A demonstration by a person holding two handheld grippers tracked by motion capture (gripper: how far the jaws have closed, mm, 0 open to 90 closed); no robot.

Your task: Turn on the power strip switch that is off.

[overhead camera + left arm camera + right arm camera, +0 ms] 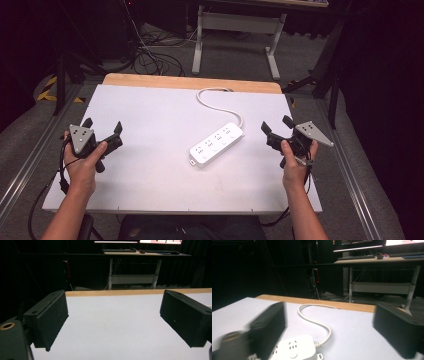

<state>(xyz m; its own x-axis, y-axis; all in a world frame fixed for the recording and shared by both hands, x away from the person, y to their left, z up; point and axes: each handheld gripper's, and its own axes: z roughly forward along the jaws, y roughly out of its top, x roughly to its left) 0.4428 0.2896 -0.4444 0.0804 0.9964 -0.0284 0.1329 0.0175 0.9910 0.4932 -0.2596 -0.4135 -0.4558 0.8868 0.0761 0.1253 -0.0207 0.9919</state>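
Note:
A white power strip [216, 144] lies slantwise in the middle of the white table top [150, 165]; its white cable [216, 102] loops toward the far edge. In the right gripper view the strip's near end [295, 350] sits low between the jaws, and the cable [317, 323] curls away behind it. My left gripper [103, 129] is held above the table's left side, open, with nothing between its jaws. My right gripper [276, 126] hovers at the right side, open and empty, to the right of the strip. The left gripper view looks across bare table between wide-apart pads [51, 318].
A wooden strip [192, 82] runs along the table's far edge. Beyond it stands a desk frame [237, 30] with cables on the floor [150, 55]. Metal rails [30, 165] flank the table on both sides. A desk with monitors and a keyboard [120, 250] stands in the background.

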